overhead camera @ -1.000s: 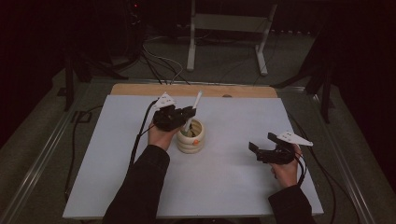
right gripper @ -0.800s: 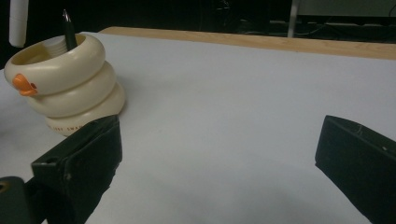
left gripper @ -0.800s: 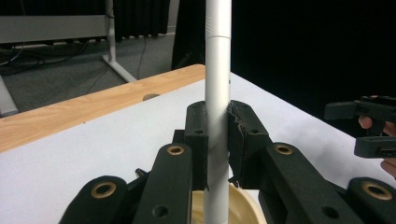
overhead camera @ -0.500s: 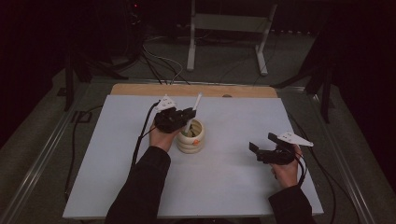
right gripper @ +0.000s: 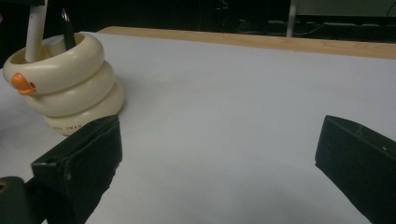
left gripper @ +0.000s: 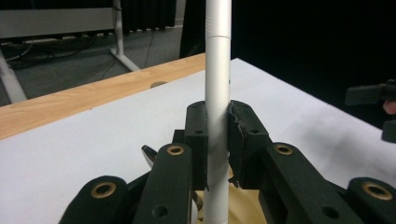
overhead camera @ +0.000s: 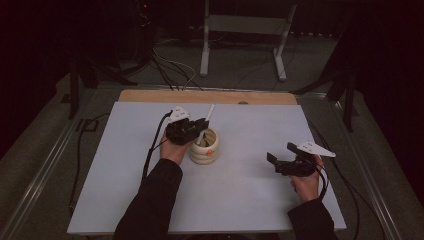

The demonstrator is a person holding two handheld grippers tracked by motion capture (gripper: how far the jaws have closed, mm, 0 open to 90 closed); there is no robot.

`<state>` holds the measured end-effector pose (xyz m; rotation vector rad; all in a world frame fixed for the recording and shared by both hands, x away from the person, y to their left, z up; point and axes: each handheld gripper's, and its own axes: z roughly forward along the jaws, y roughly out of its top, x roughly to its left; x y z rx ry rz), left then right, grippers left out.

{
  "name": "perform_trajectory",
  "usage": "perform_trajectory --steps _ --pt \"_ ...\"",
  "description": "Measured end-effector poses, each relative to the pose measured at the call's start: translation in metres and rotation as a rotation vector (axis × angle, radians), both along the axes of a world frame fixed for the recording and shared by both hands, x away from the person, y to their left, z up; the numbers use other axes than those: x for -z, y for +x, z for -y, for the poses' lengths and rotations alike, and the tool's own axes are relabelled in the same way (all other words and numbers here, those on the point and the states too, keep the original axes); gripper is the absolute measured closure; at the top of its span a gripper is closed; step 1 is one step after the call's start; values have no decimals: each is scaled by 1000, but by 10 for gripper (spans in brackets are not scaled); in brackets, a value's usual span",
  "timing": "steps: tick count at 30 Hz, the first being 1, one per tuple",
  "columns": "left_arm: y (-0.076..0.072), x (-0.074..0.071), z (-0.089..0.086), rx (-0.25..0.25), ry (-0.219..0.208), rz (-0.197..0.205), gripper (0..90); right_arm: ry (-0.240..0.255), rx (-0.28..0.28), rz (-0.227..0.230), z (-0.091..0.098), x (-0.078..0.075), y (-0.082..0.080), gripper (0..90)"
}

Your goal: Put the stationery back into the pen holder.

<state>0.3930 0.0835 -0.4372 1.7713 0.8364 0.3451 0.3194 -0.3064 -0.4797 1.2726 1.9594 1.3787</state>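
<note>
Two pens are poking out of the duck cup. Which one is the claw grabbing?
The white pen: the left gripper is clamped on it. The dark pen stands free in the cup.

Left gripper (overhead camera: 200, 127) directly above holder (overhead camera: 204, 148), at its rim. Pen (left gripper: 217, 93) upright between its jaws, lower end in holder, upper end rising past jaw tips. Second pen (right gripper: 67, 32) in holder, just beside first. Right gripper (overhead camera: 273, 161) well apart, to holder's right, jaws toward it. Holder on table (overhead camera: 125, 170), ahead-left of right gripper. Wooden strip (overhead camera: 150, 96) beyond both grippers, along table's far edge.
</note>
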Motion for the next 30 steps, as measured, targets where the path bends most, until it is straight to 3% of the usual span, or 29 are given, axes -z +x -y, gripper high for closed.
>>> perform_trajectory --steps 15,30 --pt "-2 10 1 -5 -6 5 791 1 3 0 1 0 0 8" --pt "-11 18 -15 -16 -31 25 790 1 4 1 1 0 0 8"
